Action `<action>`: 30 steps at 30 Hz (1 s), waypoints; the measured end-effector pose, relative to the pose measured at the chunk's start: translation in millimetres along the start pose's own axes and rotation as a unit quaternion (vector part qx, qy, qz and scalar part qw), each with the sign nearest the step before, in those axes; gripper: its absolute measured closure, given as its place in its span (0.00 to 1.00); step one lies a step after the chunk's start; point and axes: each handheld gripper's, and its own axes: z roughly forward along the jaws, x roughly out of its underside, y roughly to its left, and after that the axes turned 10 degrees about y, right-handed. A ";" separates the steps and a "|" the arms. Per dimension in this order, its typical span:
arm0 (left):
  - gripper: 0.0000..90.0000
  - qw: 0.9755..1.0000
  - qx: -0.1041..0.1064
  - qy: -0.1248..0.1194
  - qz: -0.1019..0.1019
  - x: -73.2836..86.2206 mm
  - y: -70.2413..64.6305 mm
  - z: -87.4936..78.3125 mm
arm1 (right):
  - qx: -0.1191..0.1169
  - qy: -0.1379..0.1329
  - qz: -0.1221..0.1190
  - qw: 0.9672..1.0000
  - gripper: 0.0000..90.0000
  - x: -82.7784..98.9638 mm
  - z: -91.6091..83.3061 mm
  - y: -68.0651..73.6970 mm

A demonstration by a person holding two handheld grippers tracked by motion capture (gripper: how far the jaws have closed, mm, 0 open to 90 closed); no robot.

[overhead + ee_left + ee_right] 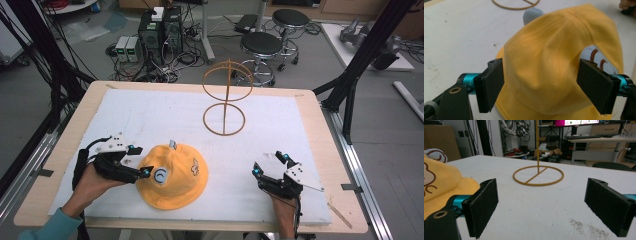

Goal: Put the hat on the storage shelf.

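a yellow hat [172, 176] is seen lying on the white board [150, 115] that covers the wooden table [65, 150], towards the near edge and left of the middle. a small embroidered patch is carried on the side of its crown, and a pale grey-blue piece can be made out at its far rim. the left gripper [142, 161] is held level at the hat's left side, with one fingertip over the crown near a white ring-shaped mark; whether that tip touches the cloth cannot be told from the high view. in the left gripper view [541, 85] the two black jaws are seen set wide apart, with the yellow crown [554, 65] bulging up between them and beyond them; the pads are not pressed on the cloth, so nothing is clamped. the right gripper [270, 165] is held near the right front part of the board, well apart from the hat, its jaws likewise spread with nothing between them, as is shown in the right gripper view [541, 205], where bare white board is seen between the pads. a thin wire stand [225, 97], made of a flat ring at the base, an upright rod and a ring at the top, is set on the board farther back, apart from the hat; its base ring [538, 175] is seen straight ahead of the right gripper, and the hat's edge [441, 182] is seen at that view's left.
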 end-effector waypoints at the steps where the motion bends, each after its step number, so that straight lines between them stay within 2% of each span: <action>1: 0.25 1.000 0.002 0.001 0.000 1.5 0.1 1.3 | 0.001 0.000 0.000 1.000 0.12 0.0 0.0 0.1; 10: 0.28 1.000 0.009 0.012 -0.006 6.2 -2.1 13.6 | 0.001 0.000 -0.001 1.000 0.12 0.0 0.0 0.1; 13: 0.36 1.000 0.017 0.016 -0.005 7.4 -1.3 17.1 | 0.000 0.000 0.001 1.000 0.12 0.0 0.0 0.2; 16: 0.51 0.999 0.034 0.019 -0.010 8.5 0.0 21.4 | 0.000 0.000 0.001 1.000 0.12 0.1 -0.2 0.2; 23: 0.91 0.999 0.038 0.033 0.008 8.6 -2.4 28.0 | 0.000 -0.002 0.004 1.000 0.12 0.1 -0.3 0.0; 25: 0.95 0.999 0.037 0.036 0.008 8.5 -2.7 27.8 | 0.000 -0.002 0.004 1.000 0.12 0.1 -0.3 0.0; 30: 0.96 0.999 0.039 0.027 -0.004 7.5 -1.4 22.8 | 0.000 -0.002 0.006 1.000 0.12 0.1 -0.4 -0.1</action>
